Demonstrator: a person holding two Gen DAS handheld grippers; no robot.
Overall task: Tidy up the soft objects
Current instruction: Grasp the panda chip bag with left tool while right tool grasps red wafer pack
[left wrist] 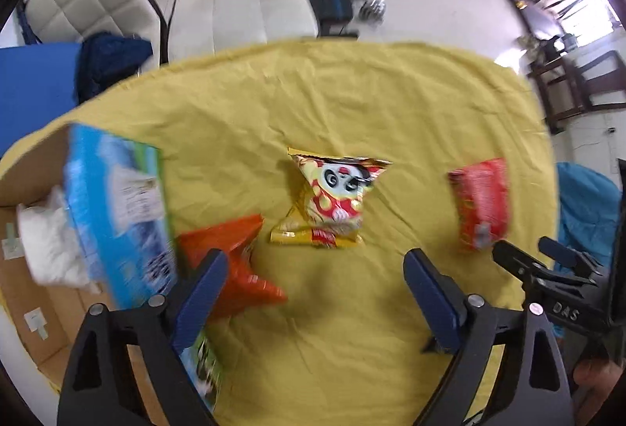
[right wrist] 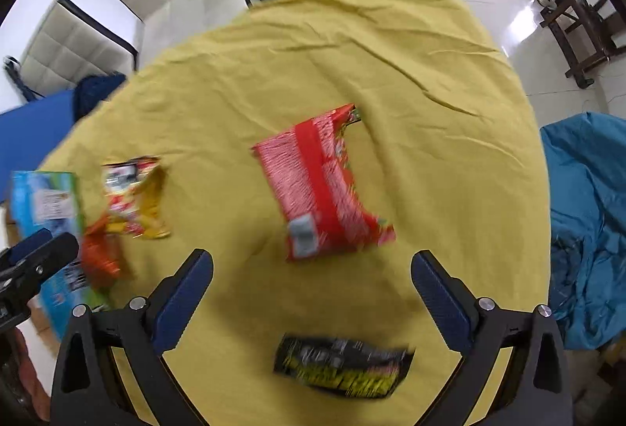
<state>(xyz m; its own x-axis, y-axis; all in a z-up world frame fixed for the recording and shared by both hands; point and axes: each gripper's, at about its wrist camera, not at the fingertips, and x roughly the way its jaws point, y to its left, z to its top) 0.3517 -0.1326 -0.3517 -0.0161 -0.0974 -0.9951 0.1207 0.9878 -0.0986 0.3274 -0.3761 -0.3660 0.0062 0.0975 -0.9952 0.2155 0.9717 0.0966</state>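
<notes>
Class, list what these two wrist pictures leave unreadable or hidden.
- Black and yellow packet, right wrist view: print lost to motion blur.
- Blue carton, left wrist view: label blurred; lower end behind the left gripper finger.
- Cardboard box, left wrist view: cut off by the picture's edge.

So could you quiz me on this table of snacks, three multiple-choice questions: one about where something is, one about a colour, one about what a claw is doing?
1. Where is the black and yellow packet?
A. In the box
B. On the yellow cloth, near the right claw
C. On the floor

2. What colour is the box by the table's edge?
A. Mostly blue
B. Purple
C. Black

3. What is the right claw doing?
A. Squeezing a packet
B. Holding the box
C. Open, holding nothing

Answers: 1 B, it lies on the cloth just below the fingers; 2 A, its printed side is blue with some green; 3 C, its fingers stand apart over bare cloth.
</notes>
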